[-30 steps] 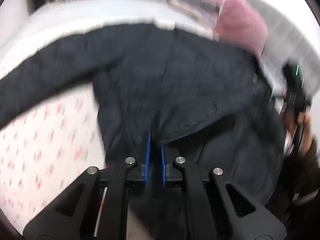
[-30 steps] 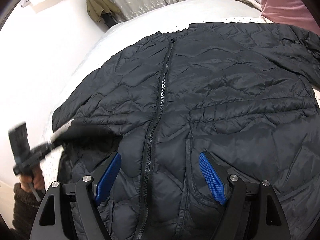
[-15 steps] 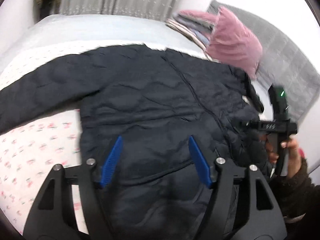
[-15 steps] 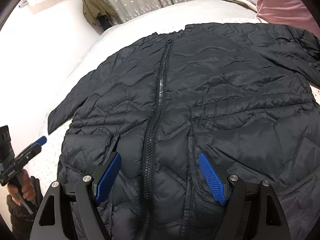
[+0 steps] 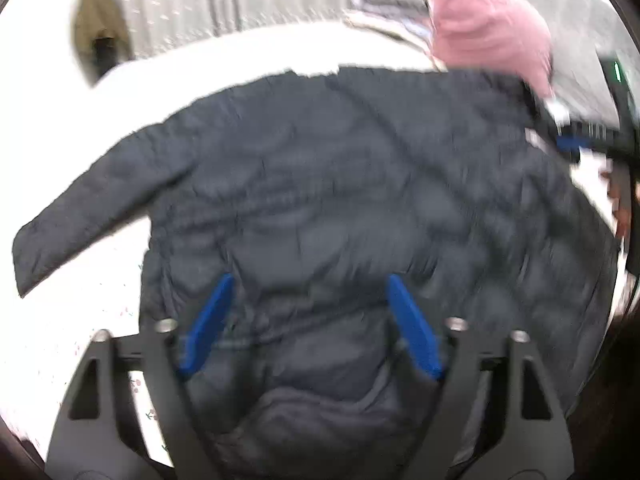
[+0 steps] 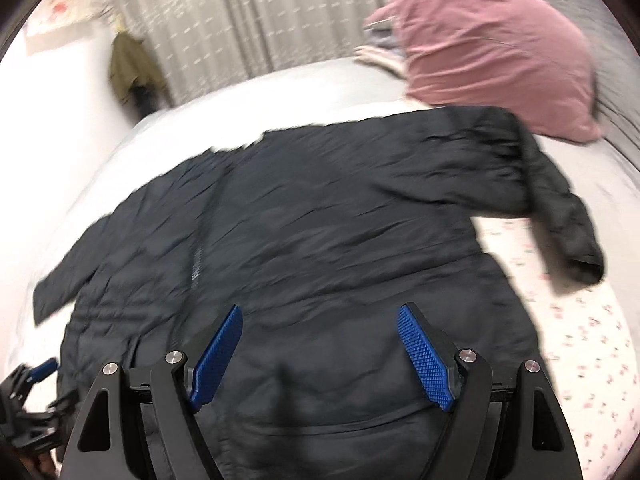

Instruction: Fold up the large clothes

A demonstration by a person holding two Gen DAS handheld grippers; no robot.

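Now, flat on the bed (image 6: 304, 92): a big dark puffer jacket (image 6: 320, 240), zipped up the front, both sleeves out to the sides. Right sleeve (image 6: 560, 208) bent down near the pink pillow (image 6: 488, 52). Left sleeve (image 5: 92, 196) straight out over the white sheet.

Left gripper (image 5: 308, 320): jaws opening wide, up above the jacket's bottom part, nothing pinched between the blue pads (image 5: 208, 328). Right gripper (image 6: 320, 352): jaws wide apart too, hanging over the hem, holding nothing. Both pictures blurry, so small details hard to tell.

Looks like the laying-out step is just about done and no fold made yet. Probably the very start of folding.

Next, most likely: pick a sleeve, go down to its cuff, pinch the puffy cloth well, and bring it across the chest. Needs a deep, firm bite, since slippery padded cloth can slide out. Then the other sleeve, then bottom up to the collar.
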